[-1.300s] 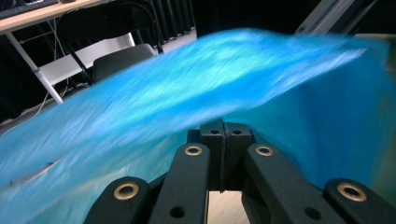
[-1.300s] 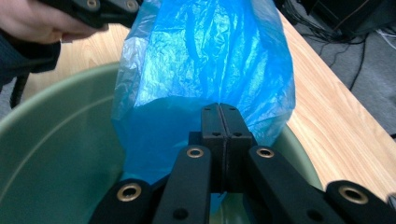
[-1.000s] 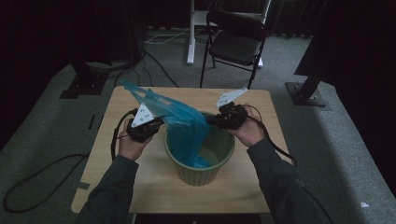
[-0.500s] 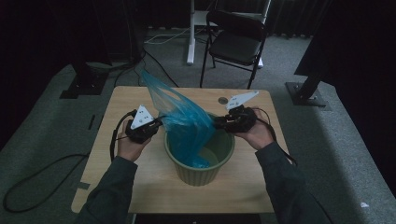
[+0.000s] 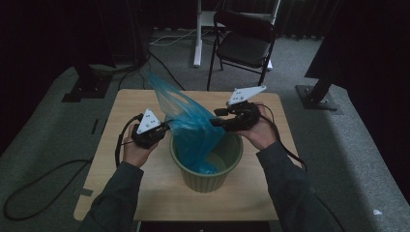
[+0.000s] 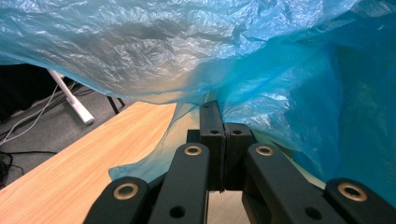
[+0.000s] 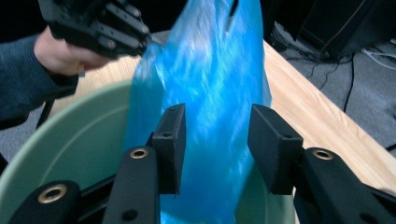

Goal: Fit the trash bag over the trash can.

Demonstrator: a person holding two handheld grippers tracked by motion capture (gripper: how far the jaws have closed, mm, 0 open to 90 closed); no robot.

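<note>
1. Bag: one, thin blue plastic. Its lower end hangs inside the bucket; its upper part rises above the rim toward the far side of the counter.
2. Bucket: one, green, round, standing on the counter between the two hands.
3. Left gripper: one, jaws pressed together on an edge of the bag at the bucket's left rim, as the left gripper view shows.
4. Right gripper: one, jaws spread wide with the bag between them but not pinched, seen in the right gripper view.
5. Counter: one, light wood.
6. Chair: one, dark, folding, on the floor beyond the counter.
7. Risk, tearing: the film is thin; a hard pull from the one clamped edge may stretch or rip it.
8. Risk, missed pinch: the film looks loose and blurred between the right jaws; closing may catch too little, or a double layer, so the mouth would not open.
9. Risk, collapse: held at one side, the bag may slump into the bucket.
10. Risk, tipping: a sideways tug on the bag may drag or tilt the bucket.
</note>
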